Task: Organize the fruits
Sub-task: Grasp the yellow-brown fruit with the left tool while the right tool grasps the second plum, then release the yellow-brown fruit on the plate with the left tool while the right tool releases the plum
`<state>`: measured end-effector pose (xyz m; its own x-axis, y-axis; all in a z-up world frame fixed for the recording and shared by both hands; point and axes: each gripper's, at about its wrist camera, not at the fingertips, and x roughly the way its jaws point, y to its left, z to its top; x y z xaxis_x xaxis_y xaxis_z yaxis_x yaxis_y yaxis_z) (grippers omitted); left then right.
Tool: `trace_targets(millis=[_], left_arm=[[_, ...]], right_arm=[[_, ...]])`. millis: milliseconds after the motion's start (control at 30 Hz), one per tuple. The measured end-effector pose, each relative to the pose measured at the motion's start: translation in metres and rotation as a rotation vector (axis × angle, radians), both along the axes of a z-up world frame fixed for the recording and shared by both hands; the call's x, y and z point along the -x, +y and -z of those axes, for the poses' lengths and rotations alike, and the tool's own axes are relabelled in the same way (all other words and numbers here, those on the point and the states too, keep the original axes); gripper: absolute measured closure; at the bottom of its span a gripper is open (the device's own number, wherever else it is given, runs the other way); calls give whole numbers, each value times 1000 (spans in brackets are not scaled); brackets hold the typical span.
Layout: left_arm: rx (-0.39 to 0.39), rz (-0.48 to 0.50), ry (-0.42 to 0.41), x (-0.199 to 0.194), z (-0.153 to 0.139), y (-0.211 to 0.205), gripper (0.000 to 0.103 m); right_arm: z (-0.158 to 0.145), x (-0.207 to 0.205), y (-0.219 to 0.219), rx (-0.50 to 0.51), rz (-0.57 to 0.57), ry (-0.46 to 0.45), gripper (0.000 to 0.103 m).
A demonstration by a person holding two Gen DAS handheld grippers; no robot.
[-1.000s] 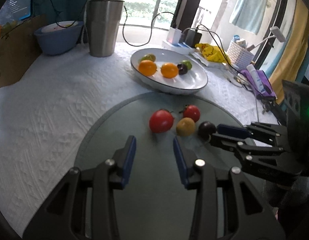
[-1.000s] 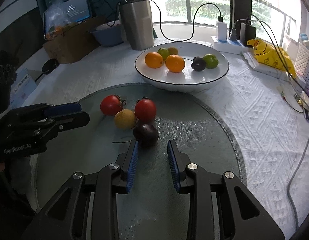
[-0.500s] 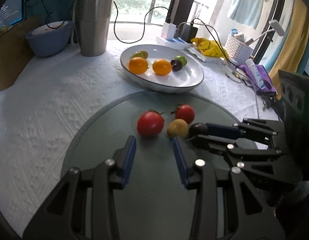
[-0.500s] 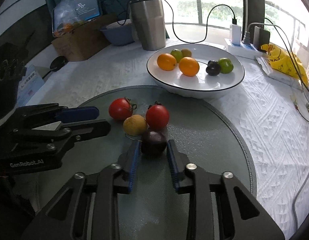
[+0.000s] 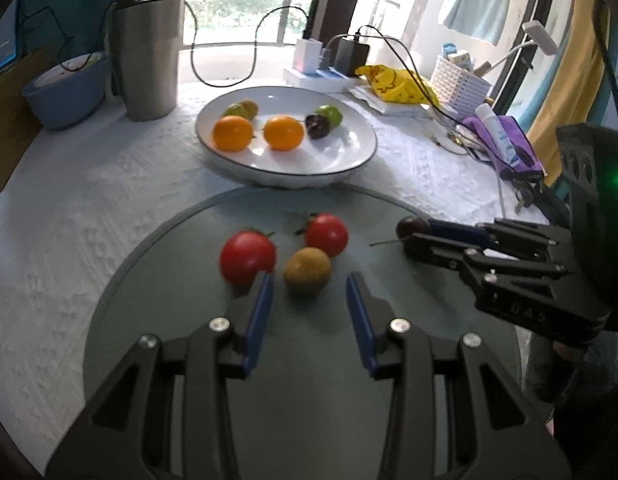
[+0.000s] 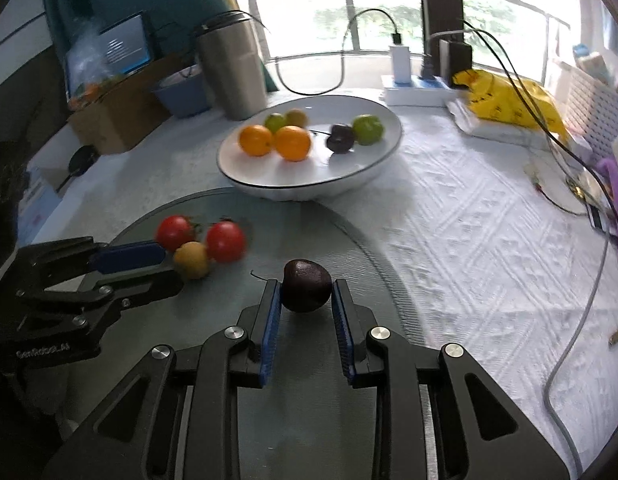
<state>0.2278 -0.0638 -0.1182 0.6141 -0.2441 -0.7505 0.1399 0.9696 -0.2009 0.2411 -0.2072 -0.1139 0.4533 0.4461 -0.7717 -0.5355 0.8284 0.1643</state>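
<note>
On the round grey glass mat (image 5: 309, 380) lie two red tomatoes (image 5: 248, 256) (image 5: 326, 234) and a yellow-brown fruit (image 5: 307, 270). My left gripper (image 5: 309, 294) is open, and its tips reach either side of the yellow-brown fruit without touching it. My right gripper (image 6: 305, 294) is shut on a dark purple fruit (image 6: 307, 285), held apart from the other fruit on the mat. The same dark fruit (image 5: 409, 226) shows at the right in the left wrist view. Behind them, a white plate (image 5: 365, 156) holds two oranges (image 5: 233, 133), green fruits and another dark one.
At the back stand a steel tumbler (image 5: 149, 56) and a blue bowl (image 5: 65, 96). A cardboard box (image 6: 117, 116) is at the far left. Chargers with cables, a yellow bag (image 5: 397, 84) and a white basket (image 5: 461, 80) crowd the right side of the white tablecloth.
My right gripper closed on the dark purple fruit and carried it away from the other three. My left gripper moved in toward the yellow-brown fruit.
</note>
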Motion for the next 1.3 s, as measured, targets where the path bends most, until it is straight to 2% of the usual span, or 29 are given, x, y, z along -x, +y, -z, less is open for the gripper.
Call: trace_targets(millis=[200, 267, 333, 500, 833, 867, 933, 1000, 1300], left_arm=[[-23, 1, 16, -10, 5, -6, 64], [-30, 0, 17, -12, 5, -7, 67], [-42, 6, 28, -14, 7, -9, 73], [-47, 12, 26, -14, 7, -10, 74], [-36, 14, 26, -15, 5, -10, 74], [-34, 14, 26, -15, 5, -10, 74], [-30, 13, 25, -14, 5, -9, 74], [-27, 12, 22, -13, 4, -8, 74], [-12, 7, -3, -7, -3, -3, 74]], right_arm=[[1, 0, -1, -7, -15, 5, 74], [1, -1, -2, -18, -25, 12, 69], [1, -2, -2, -21, -34, 18, 57], [2, -5, -4, -34, -41, 21, 54], [3, -2, -1, -26, -92, 13, 55], [3, -1, -1, -19, -96, 9, 56], [3, 1, 1, -6, -103, 2, 68], [3, 1, 1, 8, -97, -7, 75], [1, 5, 1, -5, -92, -8, 75]])
